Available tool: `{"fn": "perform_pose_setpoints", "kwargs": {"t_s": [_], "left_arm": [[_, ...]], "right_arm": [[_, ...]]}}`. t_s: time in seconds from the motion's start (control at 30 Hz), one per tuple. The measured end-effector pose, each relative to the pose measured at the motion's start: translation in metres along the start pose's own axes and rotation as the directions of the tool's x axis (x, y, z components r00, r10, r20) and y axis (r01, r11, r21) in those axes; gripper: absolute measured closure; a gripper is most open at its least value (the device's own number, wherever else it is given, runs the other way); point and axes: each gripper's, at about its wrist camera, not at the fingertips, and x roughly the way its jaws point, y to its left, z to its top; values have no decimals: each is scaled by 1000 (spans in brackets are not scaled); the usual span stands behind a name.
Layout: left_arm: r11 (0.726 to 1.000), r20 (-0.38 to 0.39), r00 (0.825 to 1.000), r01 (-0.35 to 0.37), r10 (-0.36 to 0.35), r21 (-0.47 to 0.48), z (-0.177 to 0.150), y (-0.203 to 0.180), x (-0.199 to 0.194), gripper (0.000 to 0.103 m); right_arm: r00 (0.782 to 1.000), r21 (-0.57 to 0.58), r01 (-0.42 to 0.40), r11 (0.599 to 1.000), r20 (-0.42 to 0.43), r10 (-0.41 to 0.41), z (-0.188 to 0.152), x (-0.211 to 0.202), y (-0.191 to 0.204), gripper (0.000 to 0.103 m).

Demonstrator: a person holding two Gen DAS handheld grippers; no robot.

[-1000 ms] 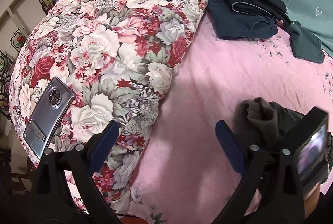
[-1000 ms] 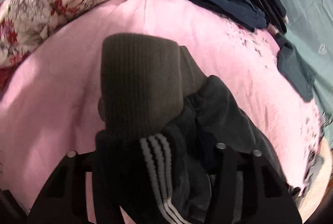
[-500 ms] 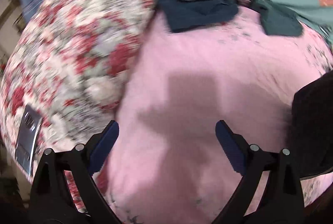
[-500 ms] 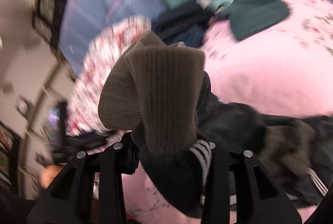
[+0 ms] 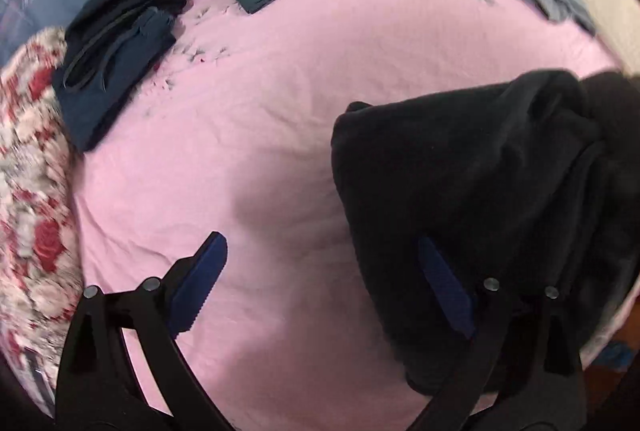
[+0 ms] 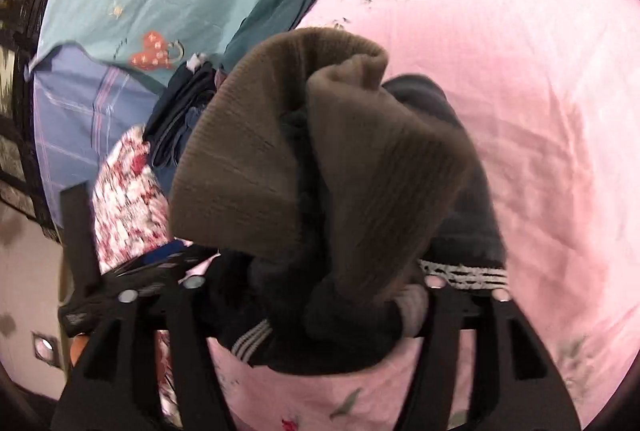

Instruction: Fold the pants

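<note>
We hold our left claw (image 5: pixel 320 283) open and empty above the pink bed (image 5: pixel 280 111); our right claw (image 6: pixel 312 287) is opening, black pants (image 6: pixel 320 311) (brown ribbed cuffs) bunched between its fingers.

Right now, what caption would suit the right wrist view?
Black pants with a ribbed brown cuff bunched between the right gripper's opening fingers, above a pink bedsheet.

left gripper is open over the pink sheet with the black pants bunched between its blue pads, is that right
Not quite. The left gripper is open over the pink sheet, but nothing sits between its blue pads. The black pants lie off to the right, behind the right-hand finger, as the left wrist view shows. The right wrist view shows them bunched in the right gripper, whose jaws are opening.
</note>
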Motion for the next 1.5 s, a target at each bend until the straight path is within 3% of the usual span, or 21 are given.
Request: {"fn": "perform_pose_setpoints", "kwargs": {"t_s": [0.17,0.27,0.37,0.43,0.5,0.53,0.6,0.67,0.7,0.73,0.8,0.87,1.03,1.13,1.2,1.37,1.5], "left_arm": [[999,-21,1000,-3,2,-45,0,3,2,6],[998,-33,999,6,-9,-66,-2,8,-2,6],[995,-50,998,30,-34,-92,-4,11,-4,6],[993,-60,997,47,-54,-104,-7,10,-6,6],[994,-59,997,50,-56,-98,-10,8,-6,6],[994,-53,997,53,-59,-96,-11,7,-6,4],[992,-52,995,80,-85,-98,-13,6,-2,2],[987,-68,990,118,-126,-113,-12,5,4,2],[986,-80,989,113,-123,-119,-11,6,6,2],[982,-84,986,133,-145,-133,-9,11,4,2],[965,-79,974,199,-214,-169,-5,23,-1,2],[933,-50,955,275,-294,-233,-2,47,-7,2],[893,9,946,310,-325,-325,6,80,-13,2],[913,-11,964,248,-265,-325,19,77,-1,2],[919,-27,966,237,-259,-313,28,69,9,2],[940,-73,977,169,-198,-296,47,47,45,2],[951,-101,983,121,-155,-284,57,40,47,2]], "right_arm": [[987,-91,140,986,86,-132,15,-51,1,28],[965,-266,250,931,145,-218,22,-59,25,29],[934,-314,332,890,245,-262,20,-70,43,29],[960,-350,259,900,195,-200,28,-61,47,31],[971,-377,235,896,129,-200,27,-44,47,46],[957,-396,290,871,137,-257,26,-35,46,56],[910,-408,412,815,135,-392,26,-20,26,64],[894,-365,430,826,48,-445,27,0,-17,65],[892,-361,432,827,35,-450,26,5,-31,63],[901,-362,414,835,33,-432,26,9,-42,55],[932,-286,343,895,-17,-362,38,1,-57,45],[955,-210,274,939,-57,-291,53,-14,-64,29],[982,-180,190,965,29,-188,69,-58,-49,16],[976,-221,215,951,87,-200,79,-55,-25,14],[969,-317,245,916,95,-227,84,-38,-3,14],[907,-445,394,804,46,-419,85,17,-1,19],[923,-366,355,860,-12,-385,92,36,-42,10]]}}
